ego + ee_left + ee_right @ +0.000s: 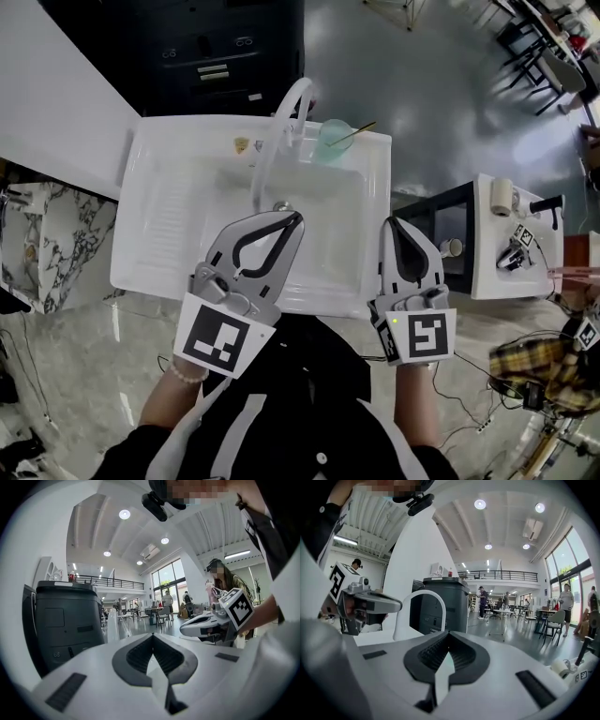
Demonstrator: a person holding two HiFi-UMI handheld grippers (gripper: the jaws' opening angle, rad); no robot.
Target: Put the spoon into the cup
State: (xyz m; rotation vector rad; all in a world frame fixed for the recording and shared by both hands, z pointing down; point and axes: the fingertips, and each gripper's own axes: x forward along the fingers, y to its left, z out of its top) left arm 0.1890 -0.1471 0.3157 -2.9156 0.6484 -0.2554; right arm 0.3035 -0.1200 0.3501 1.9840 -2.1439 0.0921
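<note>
At the near rim of the sink (169,234), the jaws of the left gripper (296,217) and the right gripper (391,223) are held fully closed, with nothing gripped. The spoon (354,132) is seen resting in the cup (330,142).

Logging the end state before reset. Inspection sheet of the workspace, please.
Surface: white sink unit with a faucet arching over the basin.
Job's things: spoon stands in the green cup at the sink's back right corner.
Clutter: small yellow item on the back rim.
Grippers: left hand-held gripper and right hand-held gripper shut, empty, near the front rim.
Cables: loose cables on the floor, lower right.
Surroundings: dark cabinet behind; side table with small items at right.
</note>
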